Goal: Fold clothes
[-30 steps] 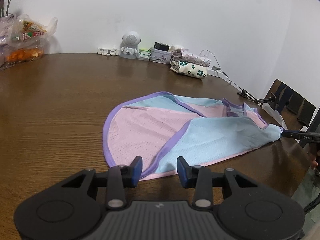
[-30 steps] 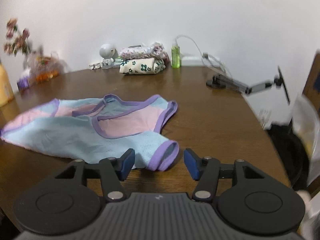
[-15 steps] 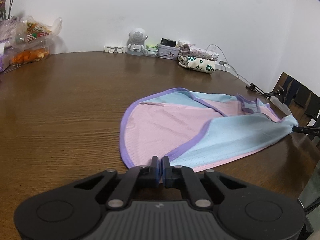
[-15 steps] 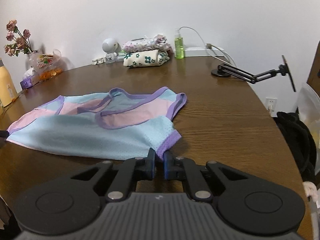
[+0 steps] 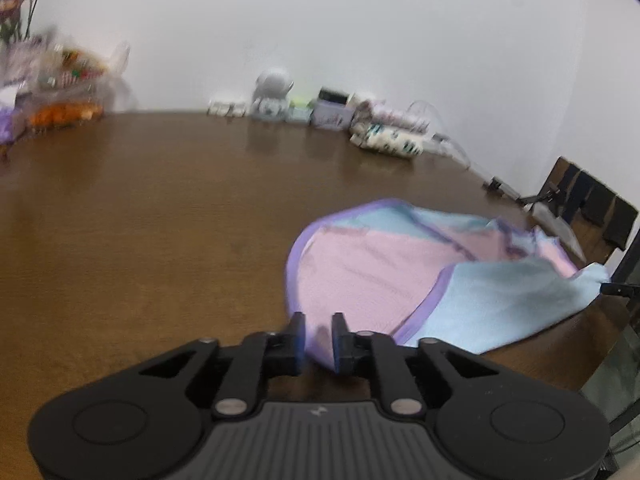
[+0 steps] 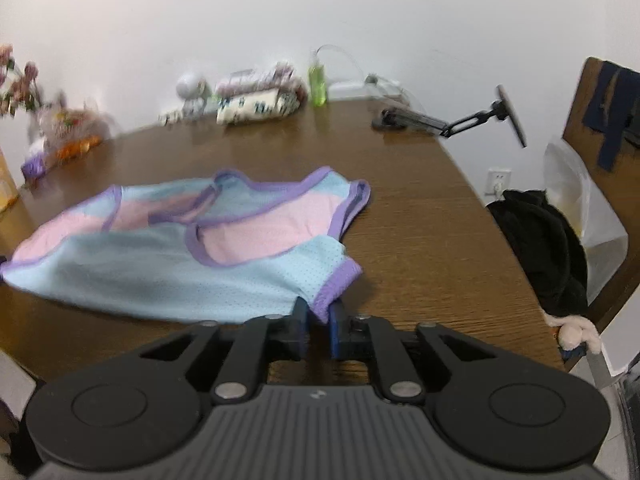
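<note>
A pink and light-blue mesh top (image 6: 168,248) with purple binding lies spread on the brown wooden table (image 5: 140,220), stretched between the two grippers.

The left gripper (image 5: 319,338) points forward and slopes down toward the tabletop, low over the near edge. Its jaws have just been opening a little and stand narrow, with the purple-edged hem of the top bunched between the pads; the cloth fills the gap and rises off the table there, so it appears pinched, though blur makes the contact hard to judge.

The right gripper (image 6: 319,330) slopes down the same way at the other end of the garment. Its jaws have likewise just been opening slightly and are narrow, with the purple cuff of the near sleeve caught between the blue pads and lifted clear of the wood.

At the far edge of the table, by the white wall, sit a stack of folded floral clothes (image 6: 260,100), a green bottle (image 6: 318,82) and a small white robot figure (image 5: 274,92).
</note>
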